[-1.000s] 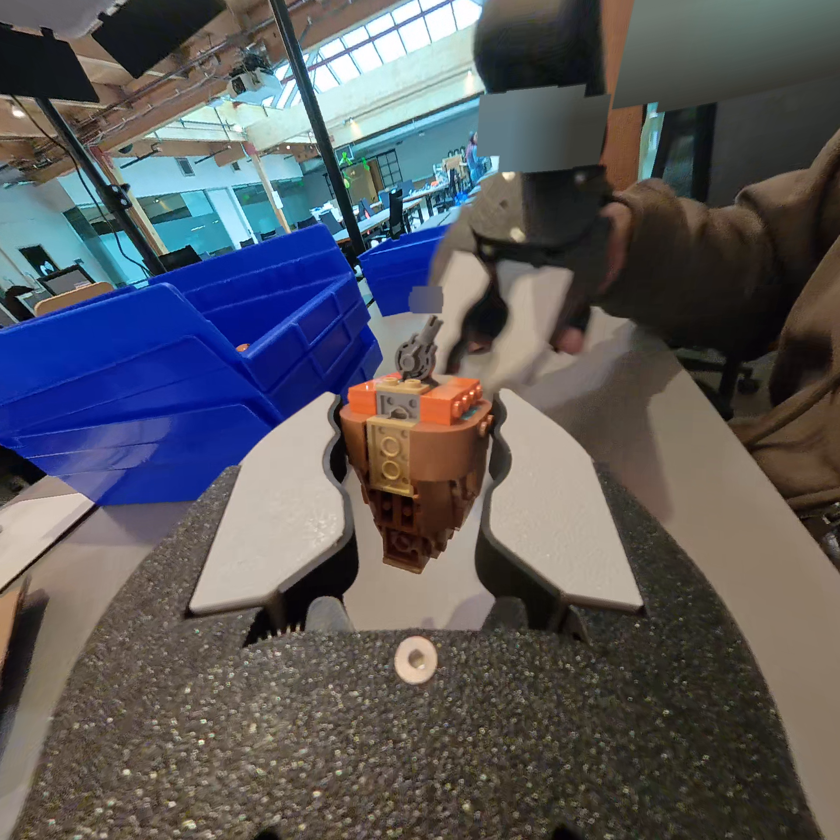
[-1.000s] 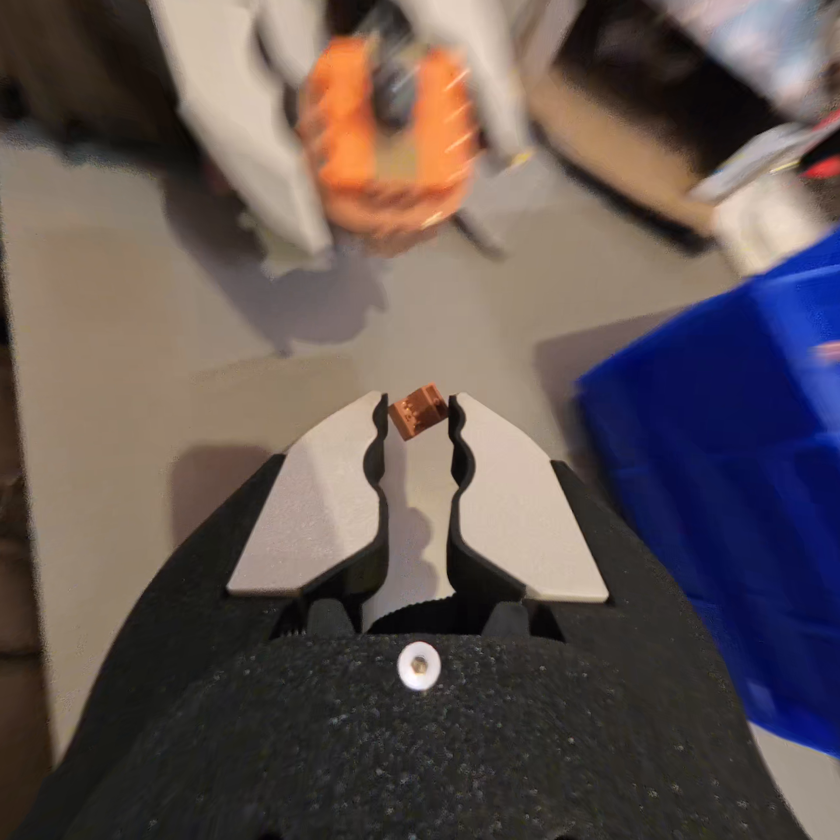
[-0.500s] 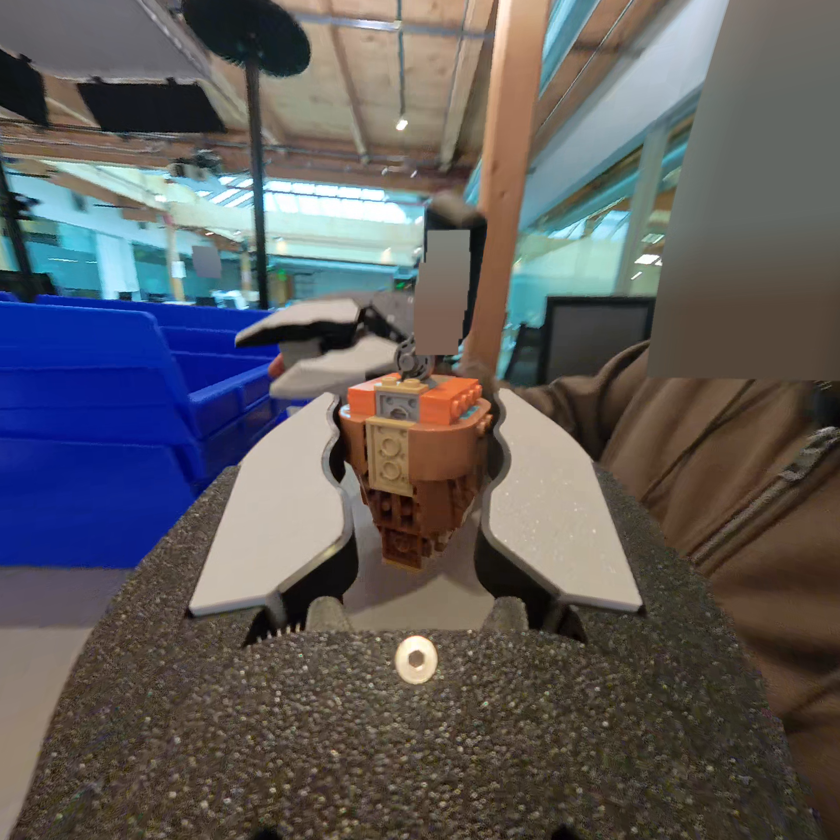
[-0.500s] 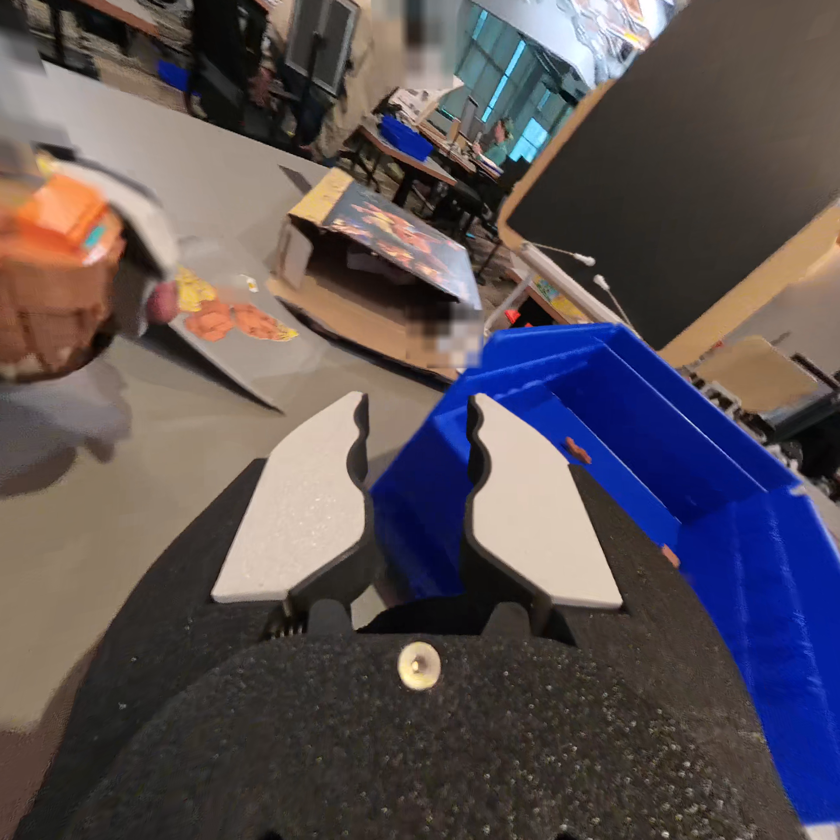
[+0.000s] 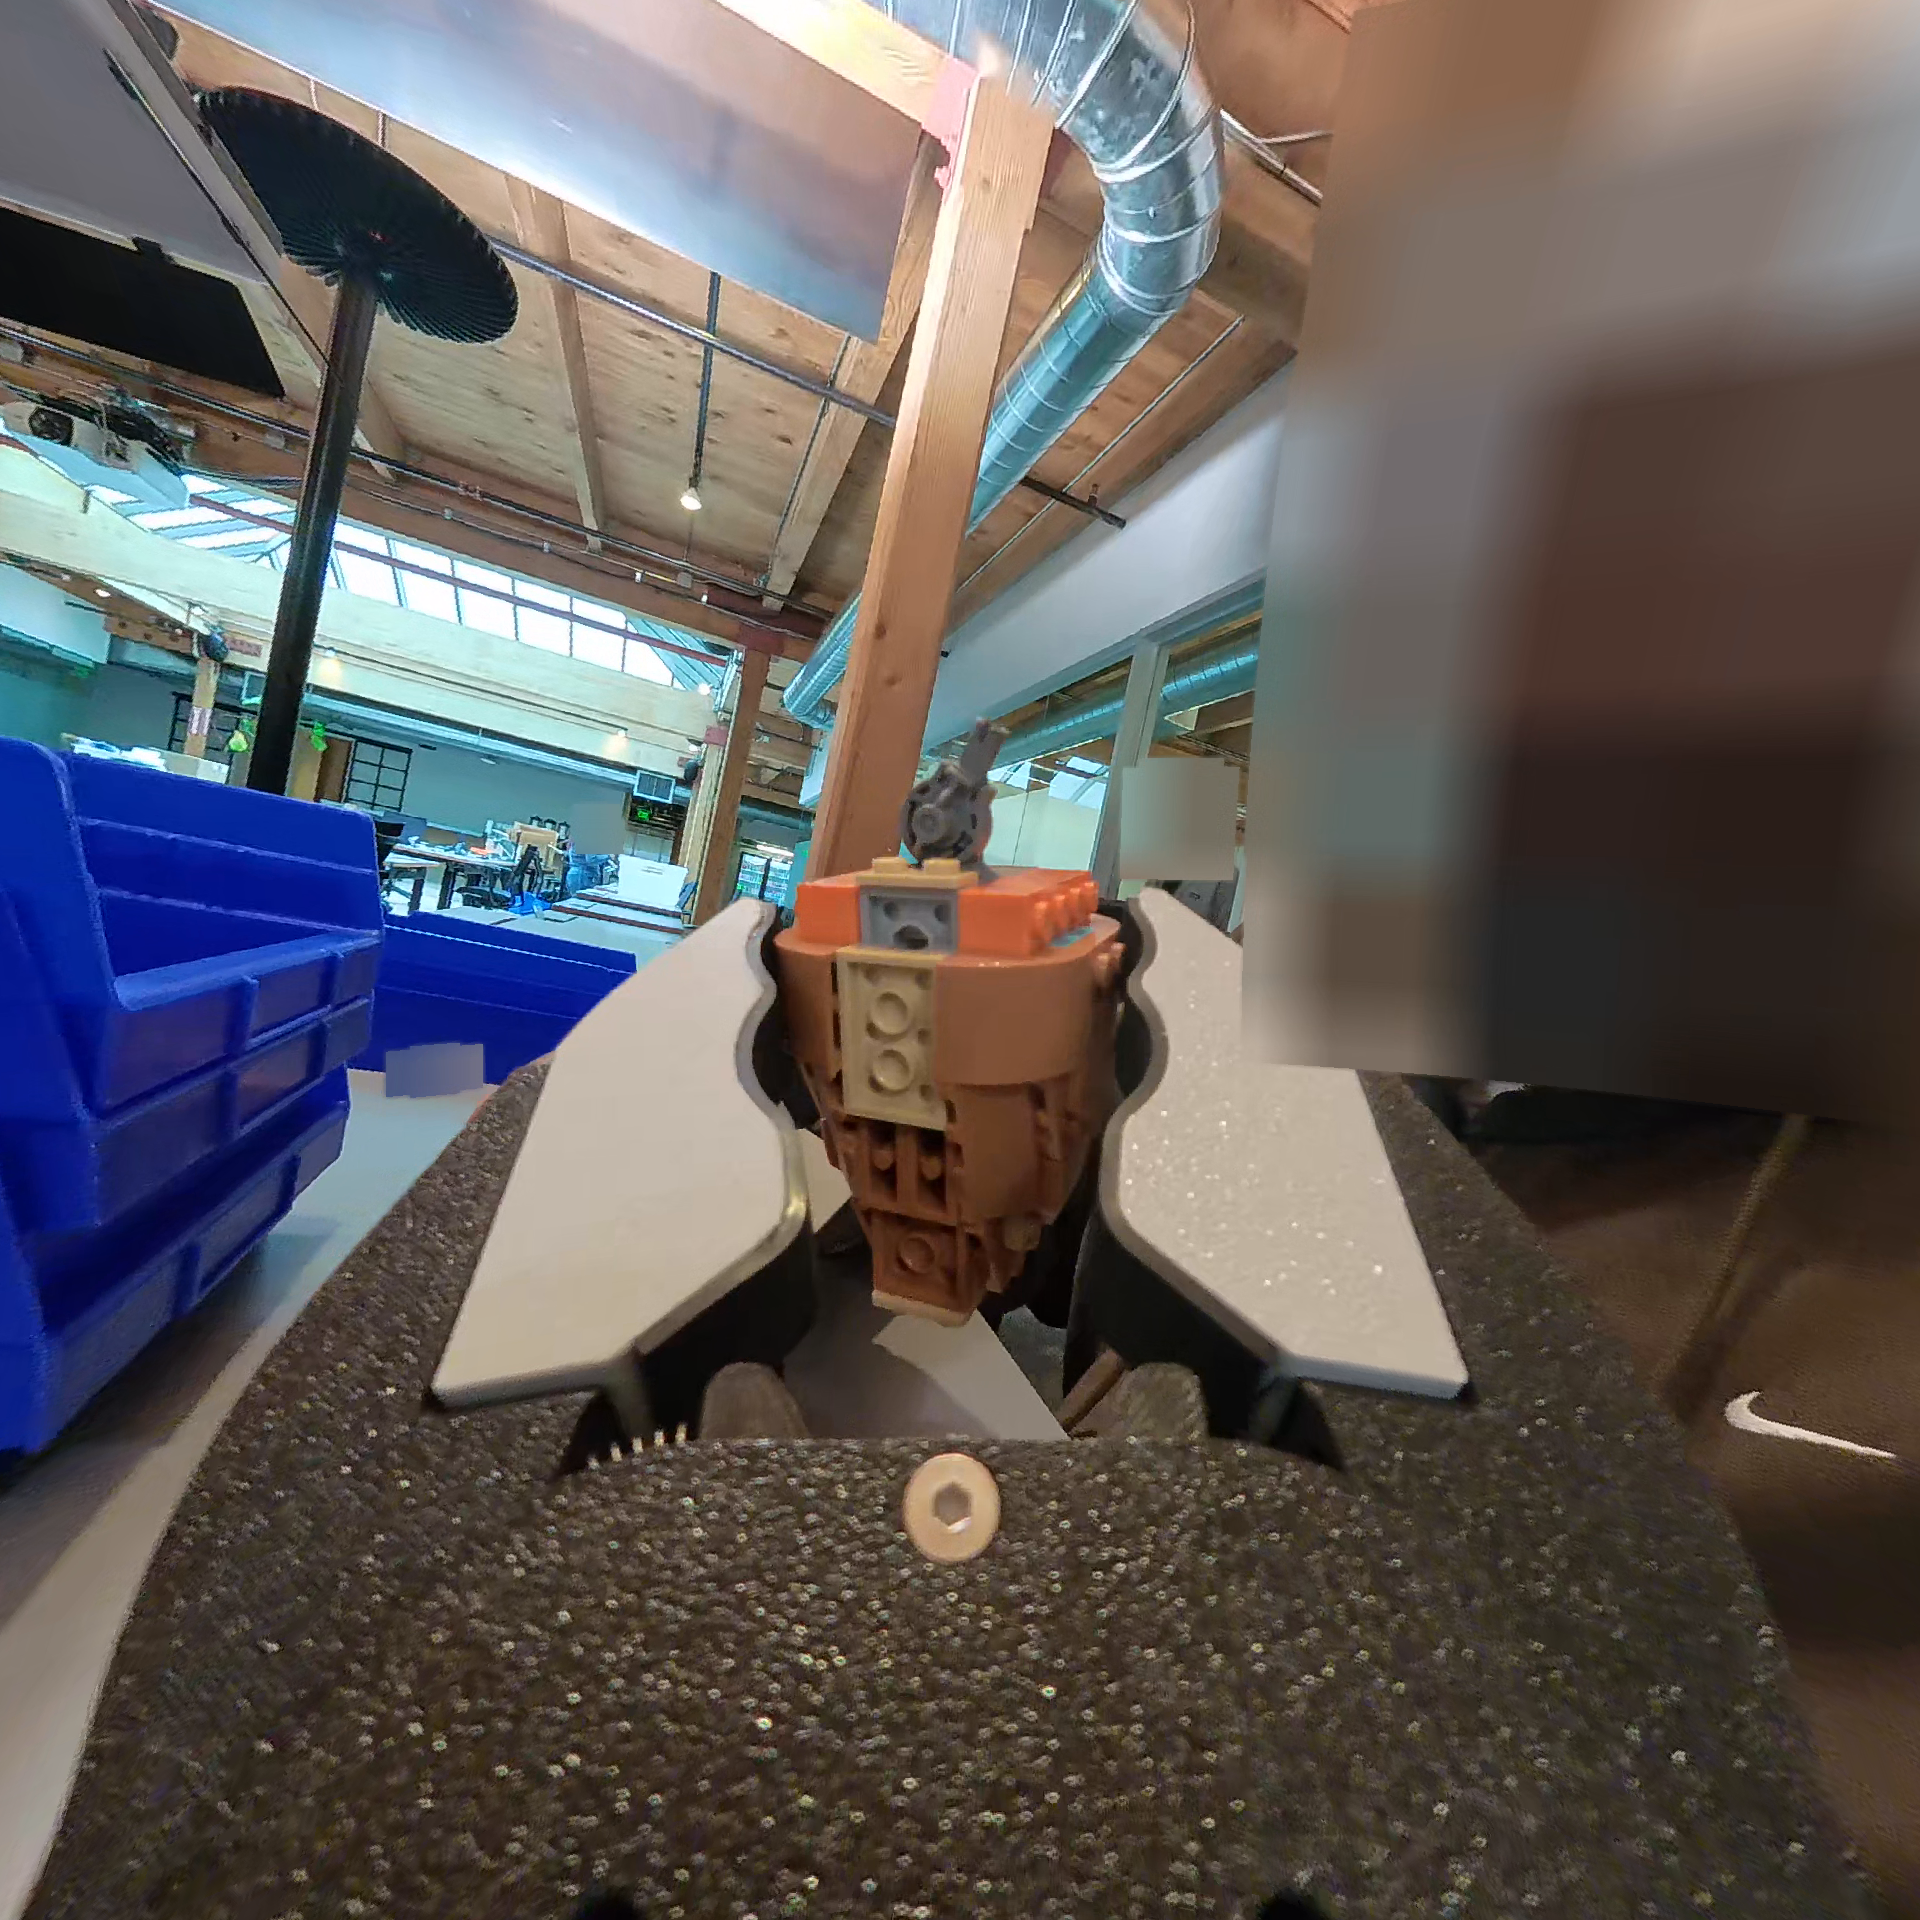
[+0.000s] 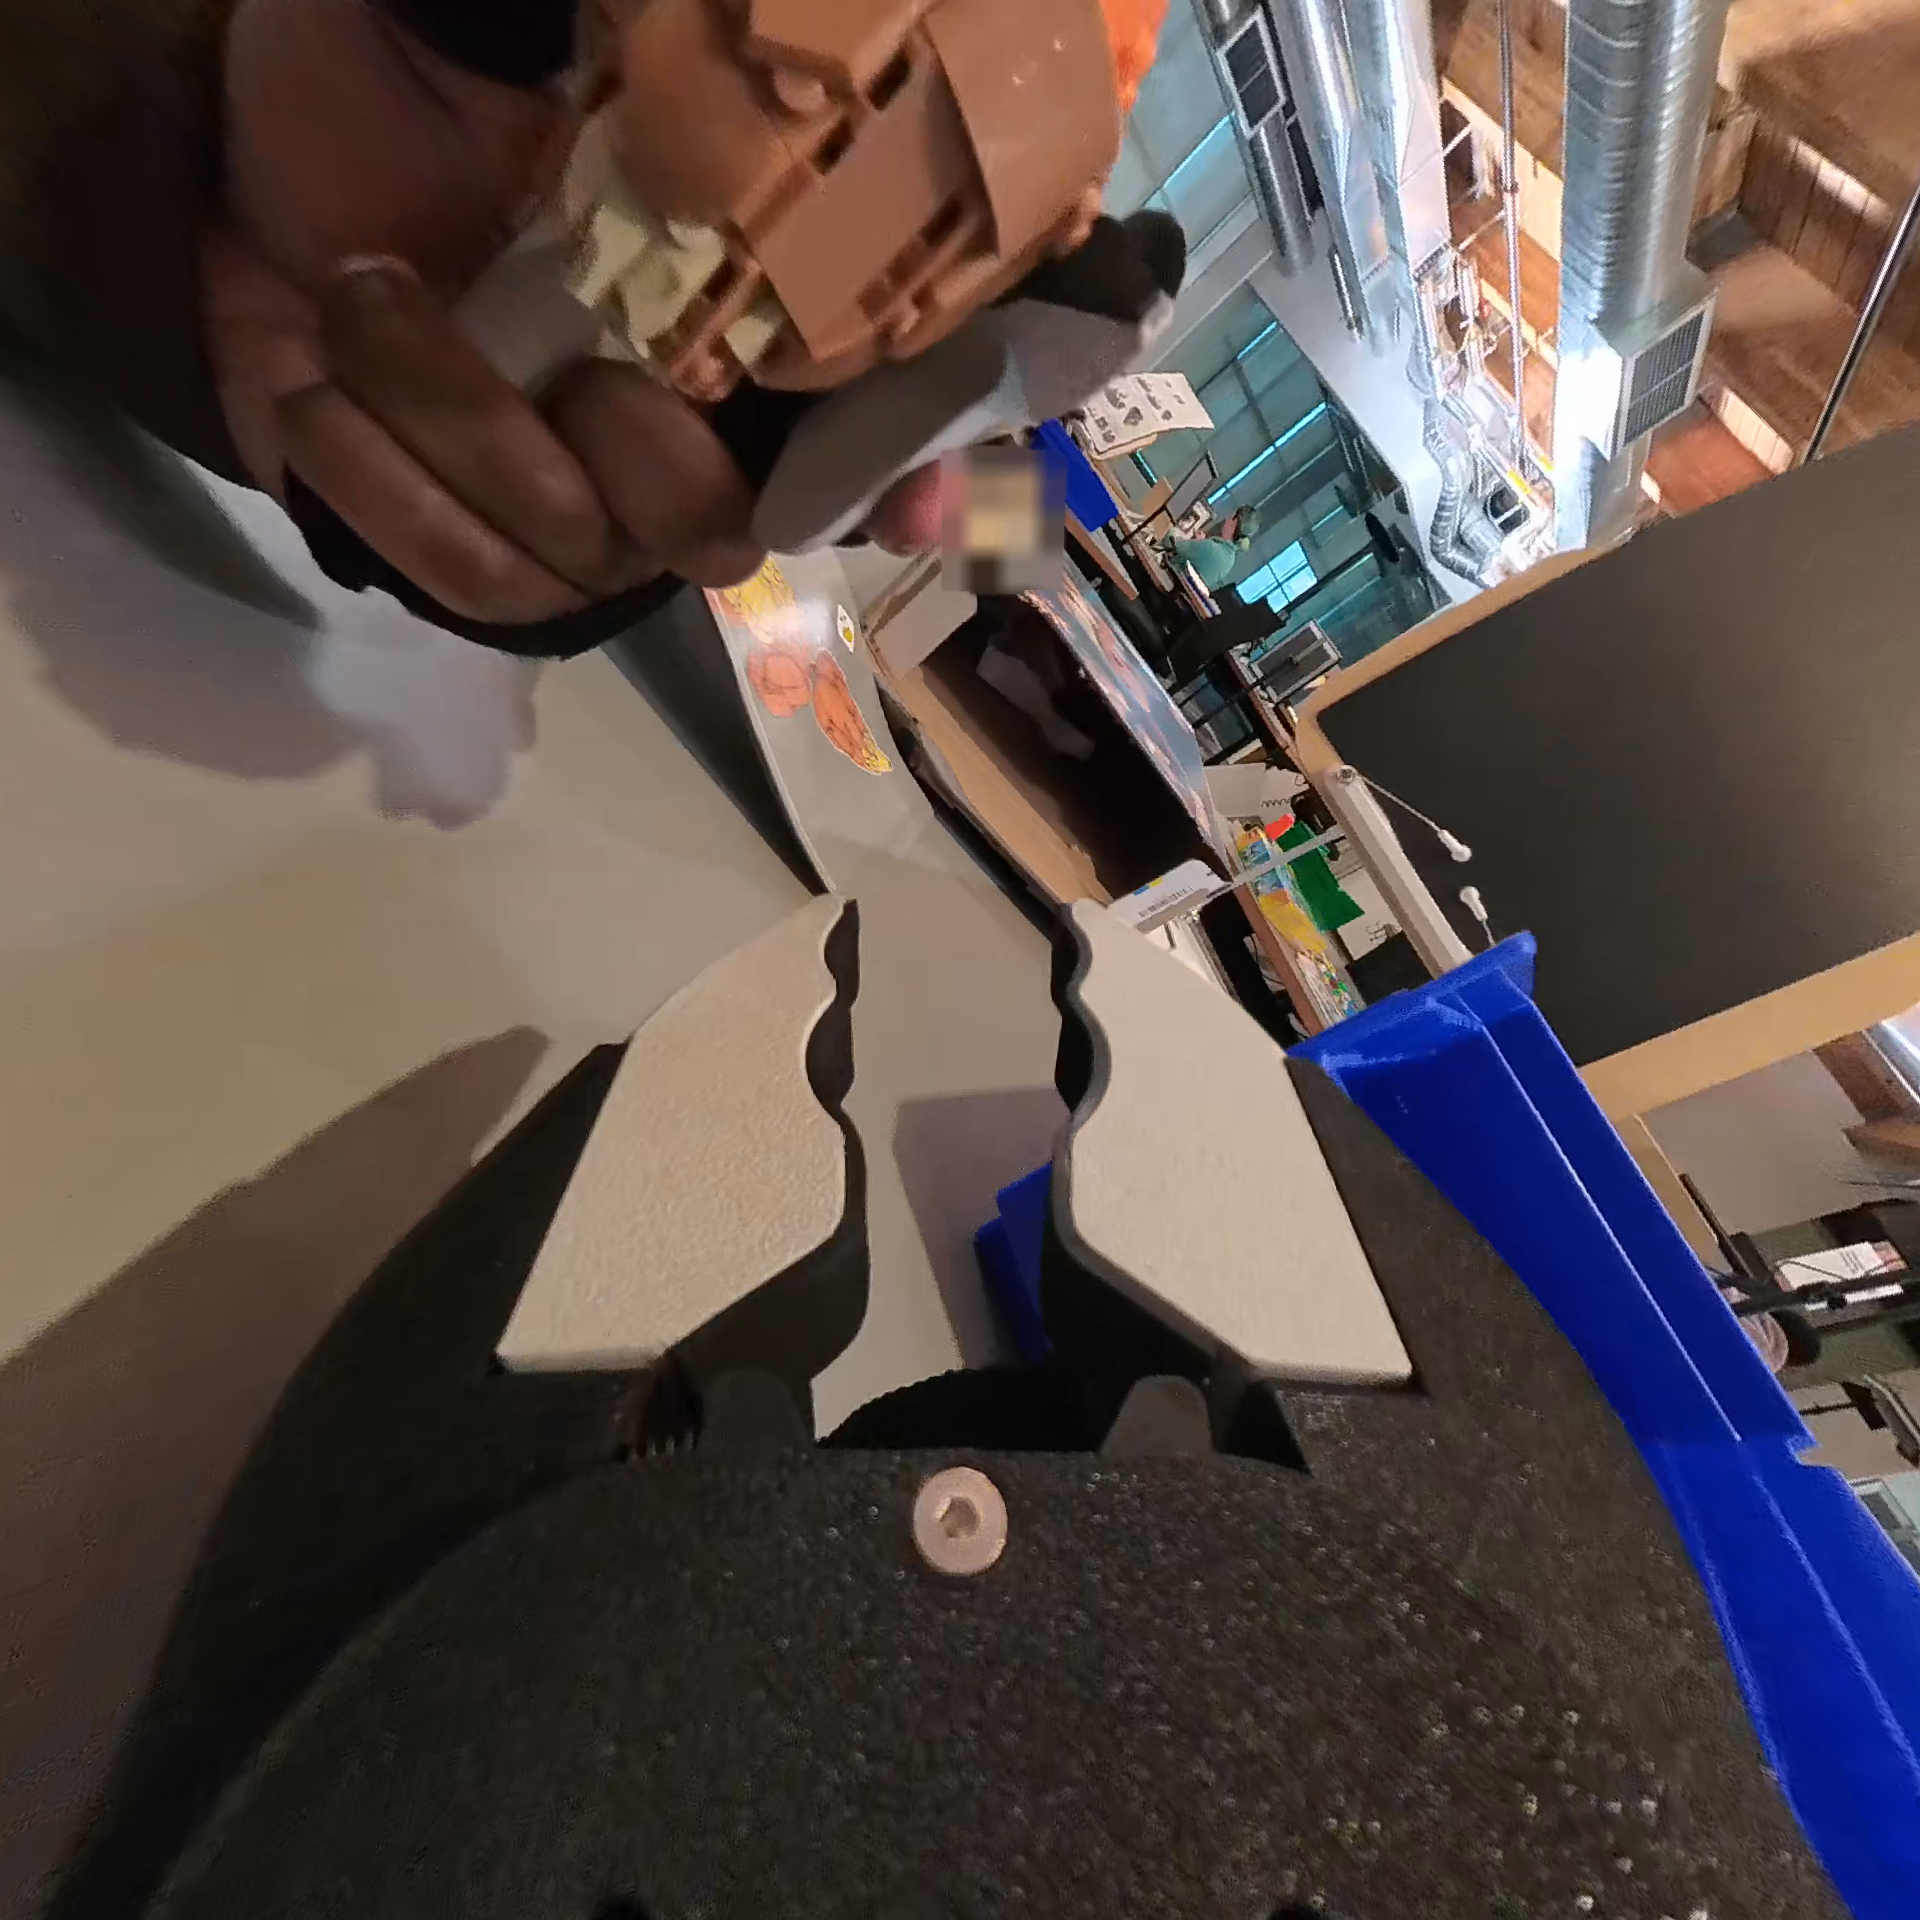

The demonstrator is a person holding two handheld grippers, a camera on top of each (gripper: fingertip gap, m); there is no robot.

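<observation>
Brown and orange bricks make up the toy brick model (image 5: 940, 1060) that we hold in our left gripper (image 5: 943, 925); its two grey fingers (image 5: 644, 1174) press against the model's flanks, closed as far as the model allows. A tan plate runs down the model's front and a small grey part (image 5: 948, 812) stands upright on its orange top. We hold it raised off the grey worktop (image 5: 312, 1226), and stacked blue bins (image 5: 177, 1039) sit on the worktop to the left. A person's brown sleeve fills the lower right of the left wrist view.

Our right gripper (image 6: 956, 935) is parted with a clear gap between its fingers (image 6: 707, 1143), and nothing lies between them. In the right wrist view the model (image 6: 862, 197) appears at the top, seen from its underside, with a hand (image 6: 447, 416) beside it. A blue bin (image 6: 1558, 1195) lies just beside the right finger, and an open cardboard box (image 6: 997, 769) sits farther off on the worktop.
</observation>
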